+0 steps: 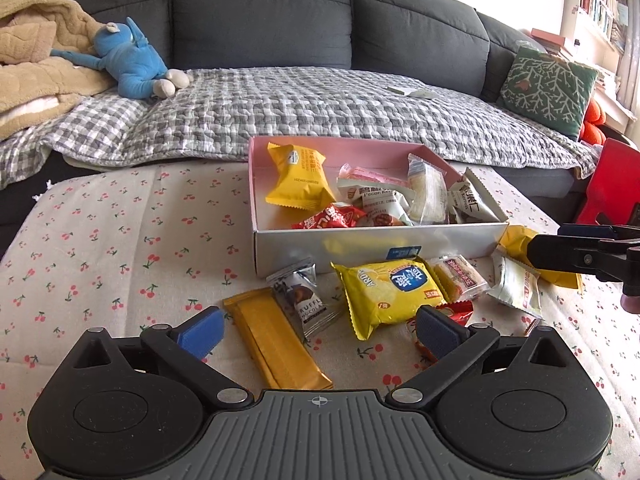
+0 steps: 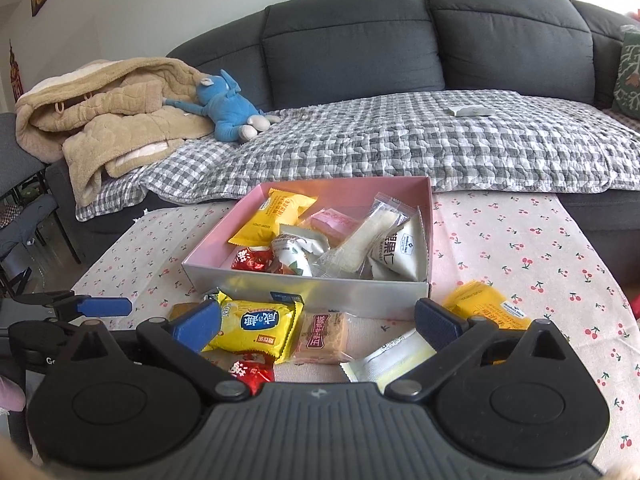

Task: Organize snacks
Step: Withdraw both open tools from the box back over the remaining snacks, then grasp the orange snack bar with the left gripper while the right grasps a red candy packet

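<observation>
Cherry-print tablecloth (image 1: 120, 248) before a grey sofa: loose snack packets (image 1: 390, 294) lie beside the half-filled box (image 1: 372, 242). Both grippers, left gripper (image 1: 320, 332) and right gripper (image 2: 318, 326), gape empty. Light, crinkly, slippery wrappers look best pinched across their middles.

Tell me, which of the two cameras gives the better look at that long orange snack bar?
The left wrist view. There the long orange bar lies in full view on the tablecloth, between the open left gripper's fingers. In the right wrist view only a small corner of it peeks out behind a blue finger.
</observation>
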`<state>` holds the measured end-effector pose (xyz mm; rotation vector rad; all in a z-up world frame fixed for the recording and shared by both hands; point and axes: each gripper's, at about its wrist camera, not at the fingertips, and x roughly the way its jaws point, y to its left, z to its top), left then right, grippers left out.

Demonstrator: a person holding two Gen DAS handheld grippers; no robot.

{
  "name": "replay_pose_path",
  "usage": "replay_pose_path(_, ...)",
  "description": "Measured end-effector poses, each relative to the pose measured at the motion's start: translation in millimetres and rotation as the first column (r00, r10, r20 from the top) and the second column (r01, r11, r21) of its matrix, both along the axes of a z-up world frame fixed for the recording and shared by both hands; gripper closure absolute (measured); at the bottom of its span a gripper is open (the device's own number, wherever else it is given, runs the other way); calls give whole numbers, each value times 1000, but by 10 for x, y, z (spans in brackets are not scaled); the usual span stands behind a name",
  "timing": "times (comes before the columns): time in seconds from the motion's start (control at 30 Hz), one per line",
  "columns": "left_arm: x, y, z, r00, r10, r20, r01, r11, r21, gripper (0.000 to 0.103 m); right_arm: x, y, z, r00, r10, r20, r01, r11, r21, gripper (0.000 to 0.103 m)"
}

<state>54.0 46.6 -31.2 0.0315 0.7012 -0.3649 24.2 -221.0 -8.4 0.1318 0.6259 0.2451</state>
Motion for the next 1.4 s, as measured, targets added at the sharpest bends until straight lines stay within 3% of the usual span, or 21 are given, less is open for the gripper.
replay_pose_path(0.23, 9, 123, -131, 998, 43, -40, -43, 999, 2, 1, -111, -28, -92, 1000, -3, -30, 3, 1000, -7, 0)
replay_pose_path(0.73, 79, 155, -325, 994, 75, -84, -76, 997, -11, 3, -147, 269, -292, 992, 105, -65, -109, 992, -68, 0)
replay_pose_path(1.1, 132, 88, -364, 994, 66, -84, -67, 998, -9, 21, -150, 505, -380, 981, 178, -75, -186, 977, -105, 1)
replay_pose_path(1.4, 139, 24, -369, 995, 74, -62, -71, 997, 38, 37, -64, 622, -437, 979, 188, -85, -198, 971, -136, 8)
